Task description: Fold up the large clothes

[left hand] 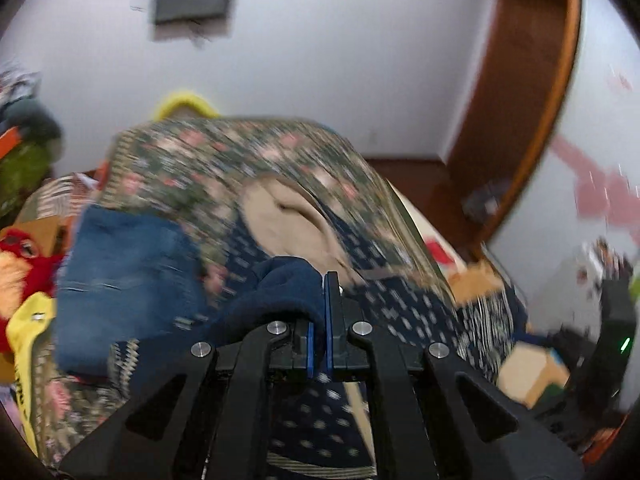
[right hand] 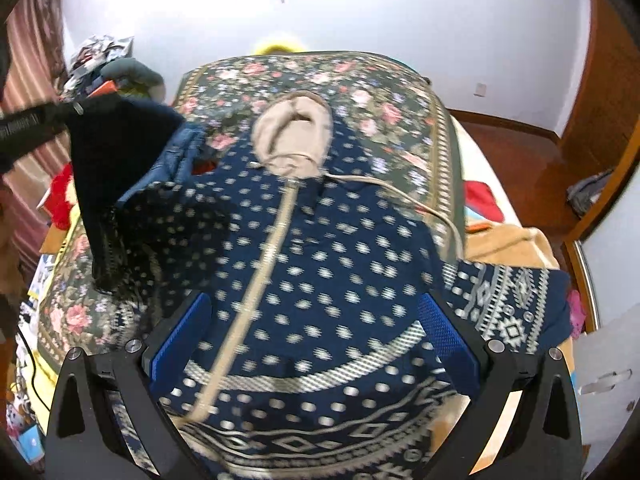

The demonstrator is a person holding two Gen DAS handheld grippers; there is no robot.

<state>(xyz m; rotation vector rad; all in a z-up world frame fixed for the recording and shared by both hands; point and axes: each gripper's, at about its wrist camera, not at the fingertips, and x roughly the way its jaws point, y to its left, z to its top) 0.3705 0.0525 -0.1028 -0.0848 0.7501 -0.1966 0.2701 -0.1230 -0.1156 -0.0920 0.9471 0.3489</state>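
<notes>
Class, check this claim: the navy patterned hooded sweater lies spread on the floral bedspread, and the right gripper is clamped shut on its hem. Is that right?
Not quite. The right gripper is open above the navy patterned hooded sweater, as the right wrist view shows. The sweater does lie spread on the floral bedspread.

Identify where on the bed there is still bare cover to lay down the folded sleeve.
Free: floral bedspread beyond the beige hood, and its strip right of the navy hoodie. Crowded: the left side, with blue jeans and the sleeve the left gripper pinches.
</notes>
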